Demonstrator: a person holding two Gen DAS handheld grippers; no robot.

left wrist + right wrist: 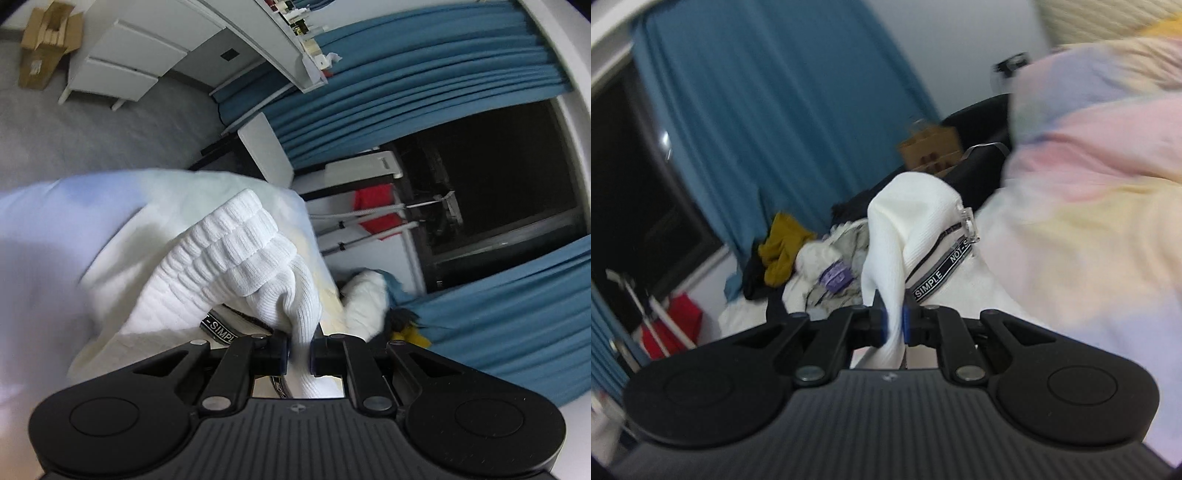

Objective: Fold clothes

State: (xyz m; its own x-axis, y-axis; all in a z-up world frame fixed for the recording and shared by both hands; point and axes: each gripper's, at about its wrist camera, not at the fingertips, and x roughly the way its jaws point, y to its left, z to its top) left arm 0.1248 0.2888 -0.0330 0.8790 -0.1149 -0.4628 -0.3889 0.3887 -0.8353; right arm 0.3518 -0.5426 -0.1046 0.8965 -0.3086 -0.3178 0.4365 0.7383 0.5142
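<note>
Left wrist view: the left gripper (299, 350) is closed on a fold of a white ribbed knit garment (236, 266). The fabric runs between the two fingers and rises directly ahead of them, ending in a thick ribbed cuff or hem above the gripper. A black woven strap with white lettering (218, 328) lies on the garment just left of the fingers. Behind the garment a pastel tie-dye cloth (74, 221) fills the area ahead and to the left. Blue curtains (424, 74) hang ahead and to the right, around a dark window (498, 192). A white drawer unit (125, 59) and an open cardboard box (48, 40) stand on the grey floor far ahead to the left.

Right wrist view: the right gripper (894, 321) is also clamped on the white ribbed garment (901, 221), which bunches upward straight ahead of the fingers. The lettered strap (942, 269), reading "SIMPLE", runs just right of the fingertips up to a clear buckle (967, 221). The pastel cloth (1089, 184) lies to the right. Ahead and to the left sits a heap of other clothes, including a mustard-yellow piece (783, 247). The view is blurred.
</note>
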